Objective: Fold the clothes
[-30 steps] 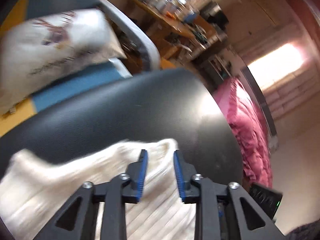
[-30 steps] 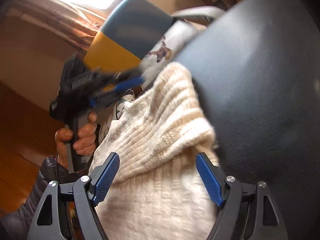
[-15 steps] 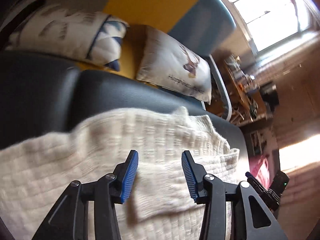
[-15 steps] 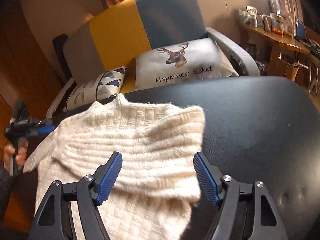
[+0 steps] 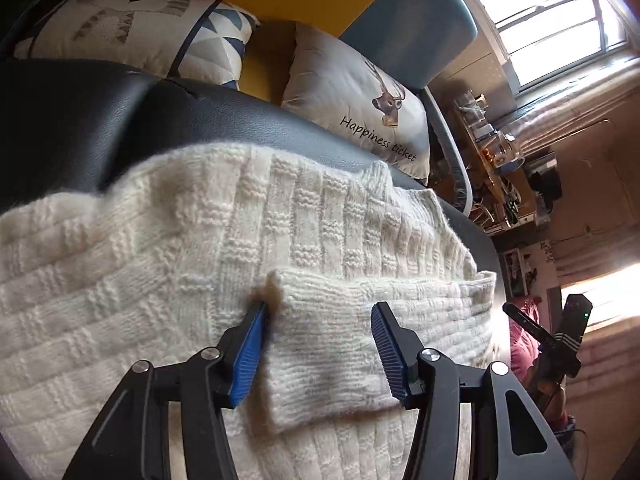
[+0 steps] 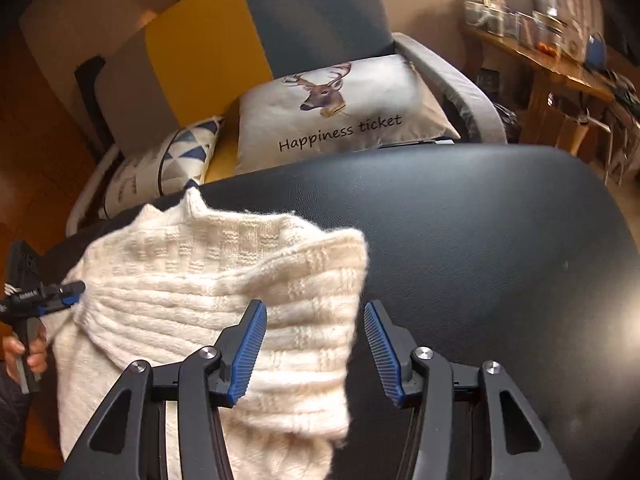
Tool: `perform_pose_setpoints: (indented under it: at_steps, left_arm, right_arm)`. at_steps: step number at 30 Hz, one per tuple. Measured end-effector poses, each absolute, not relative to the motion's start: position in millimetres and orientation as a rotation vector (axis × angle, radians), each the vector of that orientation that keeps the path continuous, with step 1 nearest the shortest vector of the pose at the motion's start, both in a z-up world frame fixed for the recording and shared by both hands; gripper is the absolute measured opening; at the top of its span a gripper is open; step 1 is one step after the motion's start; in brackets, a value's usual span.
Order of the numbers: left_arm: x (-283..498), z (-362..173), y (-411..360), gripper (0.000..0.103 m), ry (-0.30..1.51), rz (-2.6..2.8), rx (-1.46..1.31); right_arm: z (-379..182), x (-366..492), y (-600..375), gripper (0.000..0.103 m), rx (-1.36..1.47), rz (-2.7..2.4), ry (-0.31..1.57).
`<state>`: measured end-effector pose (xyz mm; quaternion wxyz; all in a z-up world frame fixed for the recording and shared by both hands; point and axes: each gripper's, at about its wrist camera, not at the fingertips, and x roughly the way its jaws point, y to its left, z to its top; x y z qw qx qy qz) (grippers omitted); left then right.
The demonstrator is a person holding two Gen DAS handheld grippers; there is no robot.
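Standing wide apart and gripping nothing, the jaws of the left gripper [image 5: 318, 344] are hovering low in the left wrist frame over a folded-over flap of the cream knit sweater [image 5: 200, 248], which is lying spread across the black padded tabletop [image 5: 100, 116] and filling the lower half of that frame. The jaws of the right gripper [image 6: 314, 350] are likewise gaping empty at lower centre of the right wrist frame, straddling the sweater's right edge. Behind the tabletop, in the upper part of both frames, a deer cushion [image 6: 340, 116] is sitting on a yellow-and-blue armchair [image 6: 280, 20].
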<state>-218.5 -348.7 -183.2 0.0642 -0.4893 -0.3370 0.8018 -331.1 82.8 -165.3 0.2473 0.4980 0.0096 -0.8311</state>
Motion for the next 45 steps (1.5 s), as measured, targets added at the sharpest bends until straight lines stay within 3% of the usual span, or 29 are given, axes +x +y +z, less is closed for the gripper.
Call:
perform_pose_setpoints:
  at_steps: [1, 2, 3, 8, 10, 13, 17, 23, 30, 33, 39, 45]
  left_arm:
    - [-218.6, -182.7, -345.2, 0.046, -0.983, 2.434, -1.482]
    - [-218.6, -182.2, -341.7, 0.019, -0.948, 2.446, -1.487]
    - [-218.7, -181.7, -338.3, 0.011, -0.914, 2.458, -1.491]
    - [-197.1, -154.8, -336.8, 0.010, -0.954, 2.514, -1.281]
    - [-185.3, -135.1, -339.0, 0.010, -0.964, 2.532, -1.176]
    - [-171.6, -105.6, -338.7, 0.010, -0.950, 2.550, -1.055]
    - [-171.5, -91.2, -334.3, 0.010, -0.822, 2.633, -1.083]
    - [-168.0, -115.1, -361.4, 0.010, -0.969, 2.719, -1.176]
    - [-177.1, -149.4, -357.6, 0.010, -0.944, 2.684, -1.385]
    - [-176.3, -149.8, -370.6, 0.010, -1.018, 2.724, -1.417]
    - [-177.4, -176.1, -358.9, 0.012, -0.849, 2.697, -1.637]
    - [-178.0, -169.3, -369.2, 0.012, -1.019, 2.657, -1.553]
  right_arm:
    - [-166.7, -333.2, 78.2, 0.052, 1.358, -2.256, 0.047]
    - [-168.1, -335.3, 73.5, 0.052, 1.358, -2.246, 0.068]
    - [-170.0, -337.6, 68.7, 0.052, 1.361, -2.237, 0.087]
    - [-186.9, -351.4, 47.7, 0.050, 1.401, -2.233, 0.178]
    - [-189.1, -353.7, 46.0, 0.026, 1.403, -2.235, 0.175]
    - [-186.8, -354.8, 48.7, 0.019, 1.383, -2.226, 0.119]
    - [-190.0, -357.2, 48.0, 0.019, 1.391, -2.199, 0.072]
    - [-182.0, -357.3, 62.6, 0.019, 1.310, -2.169, -0.203]
    - [-197.0, -371.0, 78.2, 0.020, 1.352, -2.124, -0.454]
    - [-210.7, -382.4, 77.1, 0.019, 1.409, -2.056, -0.544]
    - [-213.2, -381.2, 72.3, 0.019, 1.445, -2.101, -0.481]
    - [-186.1, -342.0, 72.5, 0.022, 1.381, -2.035, -0.387]
